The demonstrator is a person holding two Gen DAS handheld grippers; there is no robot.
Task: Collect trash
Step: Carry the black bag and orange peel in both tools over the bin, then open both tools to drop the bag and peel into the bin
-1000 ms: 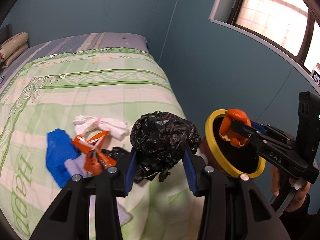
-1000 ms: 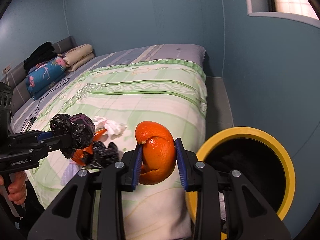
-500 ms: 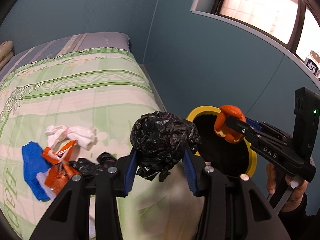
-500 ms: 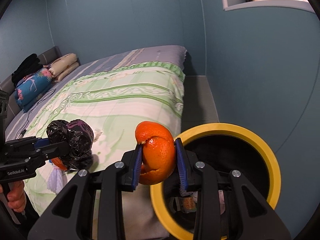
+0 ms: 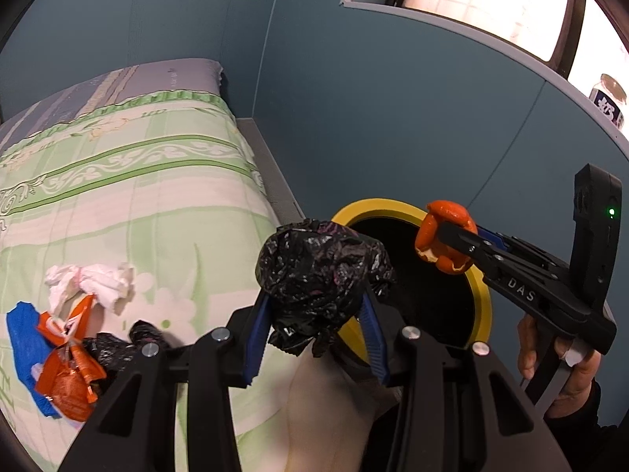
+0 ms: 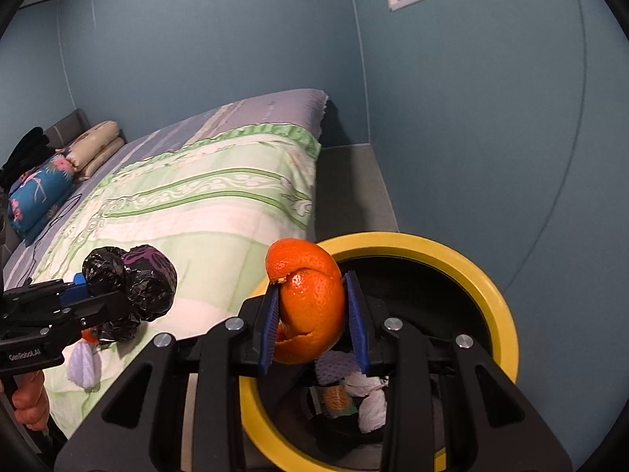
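Bed (image 5: 129, 196), trash pile (image 5: 70, 338), yellow-rimmed bin (image 6: 483, 275)

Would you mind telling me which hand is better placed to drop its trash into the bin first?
Probably the right: its claw holds the orange peel over the yellow-rimmed bin, while the left claw with the black bag looks nearer the bed-side rim.

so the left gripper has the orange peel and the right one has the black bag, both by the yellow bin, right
Swapped. The left gripper holds the black bag and the right gripper holds the orange peel, as each wrist view shows. Both are by the yellow bin.
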